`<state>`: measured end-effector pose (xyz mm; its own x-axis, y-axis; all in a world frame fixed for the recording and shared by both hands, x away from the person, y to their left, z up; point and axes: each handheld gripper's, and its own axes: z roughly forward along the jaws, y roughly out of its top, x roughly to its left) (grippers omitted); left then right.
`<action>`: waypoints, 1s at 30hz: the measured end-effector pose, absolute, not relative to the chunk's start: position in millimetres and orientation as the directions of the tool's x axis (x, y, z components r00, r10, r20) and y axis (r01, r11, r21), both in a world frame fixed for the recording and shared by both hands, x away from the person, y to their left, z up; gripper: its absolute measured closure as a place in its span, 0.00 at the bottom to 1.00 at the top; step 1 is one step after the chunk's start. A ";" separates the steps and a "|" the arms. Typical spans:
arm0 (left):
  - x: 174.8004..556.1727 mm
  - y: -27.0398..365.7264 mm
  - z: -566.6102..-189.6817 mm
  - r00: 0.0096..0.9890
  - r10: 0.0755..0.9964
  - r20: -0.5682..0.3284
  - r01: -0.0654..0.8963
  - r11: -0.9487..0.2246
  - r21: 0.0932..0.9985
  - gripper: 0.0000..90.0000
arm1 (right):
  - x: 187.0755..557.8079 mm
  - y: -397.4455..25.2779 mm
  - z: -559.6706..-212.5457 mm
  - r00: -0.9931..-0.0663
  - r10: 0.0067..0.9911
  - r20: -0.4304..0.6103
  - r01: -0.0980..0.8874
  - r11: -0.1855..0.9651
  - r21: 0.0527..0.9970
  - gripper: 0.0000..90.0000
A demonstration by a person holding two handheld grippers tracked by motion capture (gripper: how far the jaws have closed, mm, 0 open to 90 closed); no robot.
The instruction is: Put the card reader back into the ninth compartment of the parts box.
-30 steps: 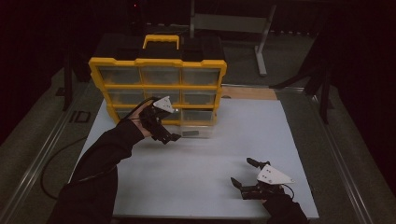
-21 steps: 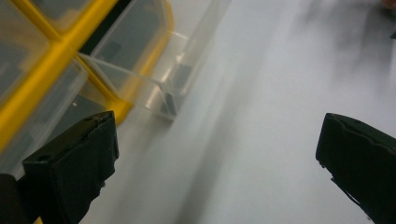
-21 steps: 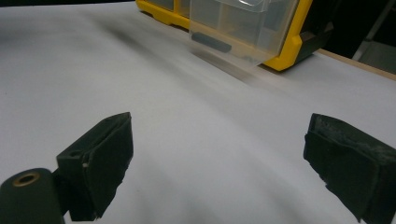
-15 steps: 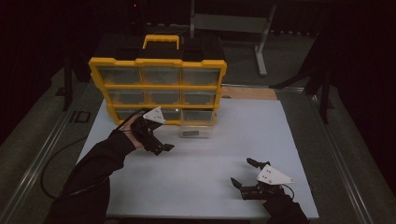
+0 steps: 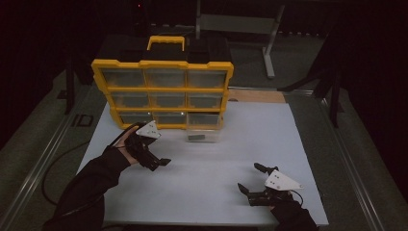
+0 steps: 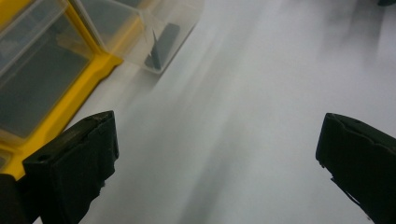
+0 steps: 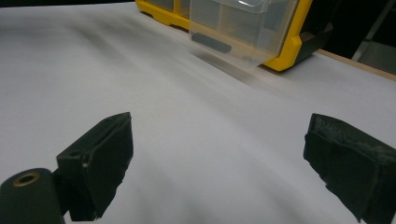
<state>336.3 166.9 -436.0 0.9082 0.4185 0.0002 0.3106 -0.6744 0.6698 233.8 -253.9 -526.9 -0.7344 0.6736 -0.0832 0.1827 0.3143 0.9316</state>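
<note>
Fingers of left gripper (image 5: 155,163): spread wide, holding nothing, over the white table (image 5: 202,192), well apart from the drawer.
Yellow organizer (image 5: 163,91): upright at the far left; contents behind the clear fronts too dim to tell.
Clear drawer (image 5: 204,133): pulled out at the bottom right; a dark, blurred part (image 5: 196,137) lies inside.
Right gripper (image 5: 251,180): jaws wide, empty, near the front edge.

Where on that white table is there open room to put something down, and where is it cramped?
The widest bare stretch of the white table lies right of the pulled-out clear drawer, running to the far right edge. Another lies between the left claw and the right claw. It is crowded along the back left, where the yellow drawer cabinet stands with that drawer jutting out.
</note>
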 end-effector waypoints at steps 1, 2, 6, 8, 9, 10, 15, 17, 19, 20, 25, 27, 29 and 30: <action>335.1 167.9 -437.1 0.908 0.418 0.004 0.310 -0.680 0.665 0.00 | 233.9 -254.0 -527.0 -0.735 0.673 -0.086 0.181 0.317 0.931 0.09; 333.6 169.1 -437.9 0.908 0.418 0.006 0.311 -0.684 0.660 0.00 | 234.2 -253.9 -527.1 -0.735 0.673 -0.086 0.181 0.317 0.931 0.09; 326.1 173.9 -442.7 0.905 0.425 0.002 0.315 -0.675 0.667 0.00 | 233.6 -253.7 -526.9 -0.736 0.672 -0.085 0.182 0.317 0.931 0.09; 322.6 177.4 -445.7 0.903 0.430 -0.002 0.321 -0.671 0.668 0.00 | 234.1 -253.8 -527.1 -0.736 0.672 -0.085 0.182 0.317 0.931 0.09; 320.8 179.6 -446.9 0.903 0.430 -0.008 0.324 -0.667 0.671 0.00 | 234.2 -253.9 -527.2 -0.736 0.672 -0.084 0.183 0.317 0.930 0.09; 318.9 181.0 -448.8 0.901 0.433 -0.011 0.328 -0.664 0.672 0.00 | 234.0 -253.6 -527.2 -0.735 0.672 -0.085 0.184 0.319 0.930 0.09; 309.5 190.0 -457.3 0.895 0.447 -0.018 0.342 -0.657 0.672 0.00 | 234.1 -253.3 -527.5 -0.736 0.672 -0.084 0.185 0.318 0.930 0.09; 306.3 194.0 -459.8 0.893 0.449 -0.025 0.347 -0.653 0.673 0.00 | 234.0 -253.1 -527.4 -0.736 0.672 -0.085 0.183 0.319 0.930 0.09; 303.0 197.1 -461.9 0.890 0.455 -0.026 0.350 -0.648 0.676 0.00 | 234.6 -253.2 -527.7 -0.735 0.672 -0.087 0.185 0.322 0.928 0.09; 303.0 197.1 -461.9 0.890 0.455 -0.026 0.350 -0.648 0.676 0.00 | 234.6 -253.2 -527.7 -0.735 0.672 -0.087 0.185 0.322 0.928 0.09; 293.6 204.3 -466.4 0.885 0.465 -0.033 0.355 -0.628 0.692 0.00 | 234.7 -253.2 -527.9 -0.735 0.673 -0.087 0.186 0.323 0.928 0.09; 290.8 205.9 -468.2 0.884 0.467 -0.032 0.356 -0.625 0.695 0.00 | 234.6 -253.2 -528.0 -0.734 0.673 -0.087 0.186 0.323 0.928 0.09; 287.8 207.6 -470.6 0.884 0.467 -0.033 0.357 -0.626 0.693 0.00 | 234.3 -252.9 -527.9 -0.735 0.672 -0.087 0.186 0.324 0.928 0.09; 285.9 208.7 -472.7 0.882 0.469 -0.037 0.360 -0.623 0.694 0.00 | 234.5 -253.0 -528.0 -0.735 0.672 -0.088 0.186 0.324 0.927 0.09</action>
<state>285.9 208.7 -472.7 0.8823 0.4693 -0.0367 0.3603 -0.6230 0.6943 234.5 -253.0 -528.0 -0.7350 0.6724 -0.0875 0.1864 0.3245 0.9273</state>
